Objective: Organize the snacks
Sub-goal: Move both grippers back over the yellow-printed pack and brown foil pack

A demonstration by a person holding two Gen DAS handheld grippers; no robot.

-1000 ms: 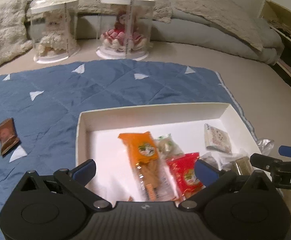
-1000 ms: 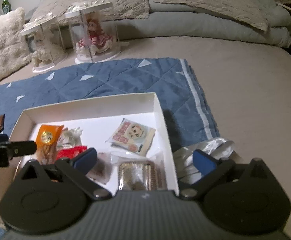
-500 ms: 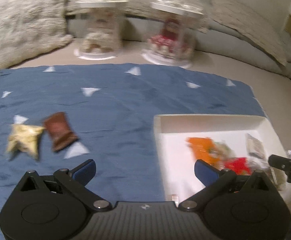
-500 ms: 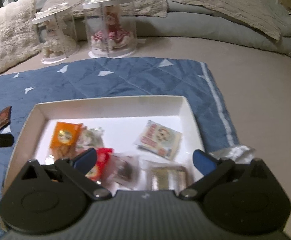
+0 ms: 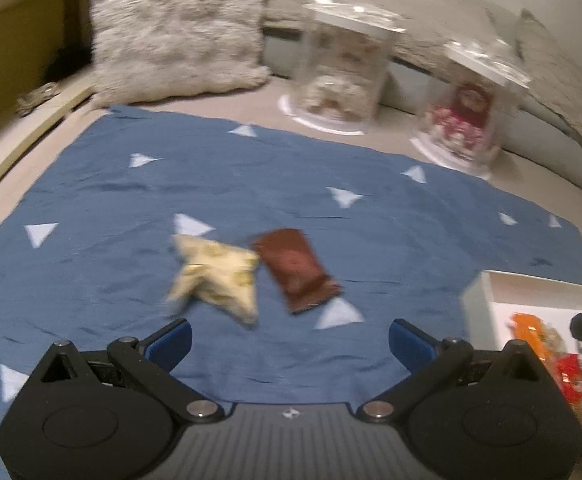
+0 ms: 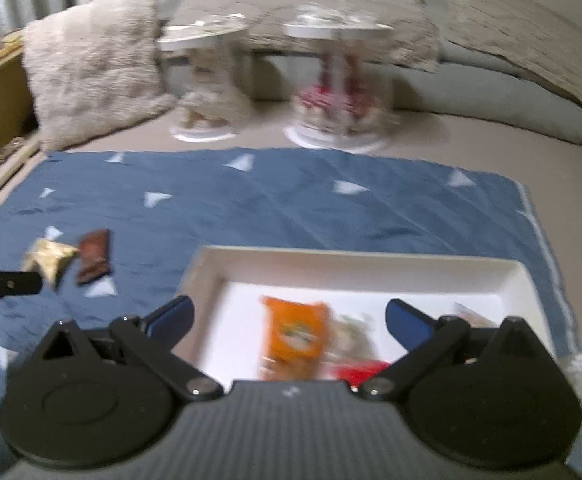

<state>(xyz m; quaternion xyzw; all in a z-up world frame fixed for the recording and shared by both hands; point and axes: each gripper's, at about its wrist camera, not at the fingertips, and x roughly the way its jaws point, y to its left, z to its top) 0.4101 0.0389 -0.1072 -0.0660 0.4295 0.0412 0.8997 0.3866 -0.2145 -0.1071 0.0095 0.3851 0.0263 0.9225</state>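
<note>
Swinging away from the white box [image 5: 475, 300], the left hand-held gripper [image 5: 290, 336] is now facing the two loose snacks on the blue quilt [image 5: 251, 184], which a second ago were sitting at the far left edge of its view and are now lying at the centre, just above its fingertips. Its jaws are standing wide with nothing between them, apparently readying for a pick. A yellow packet [image 5: 215, 276] and a brown packet [image 5: 297, 270] are lying side by side, touching or nearly so; blur is hiding which. They are probably the last items awaiting the box, so the step in hand looks like an approach to one of them. The right hand-held gripper [image 6: 289, 320] is hanging over the box at the lower centre of its view, jaws also spread wide and empty, likely waiting there while the left one fetches. An orange packet [image 6: 293, 332] and a red packet [image 6: 355, 372] are already lying inside, along with other wrappers too smeared to name. Two clear doll cases [image 5: 341, 68] are standing on the bed beyond the quilt, upper right, well apart from the work. Because the packets are lying so close together, closing on one could be nudging the other.
</note>
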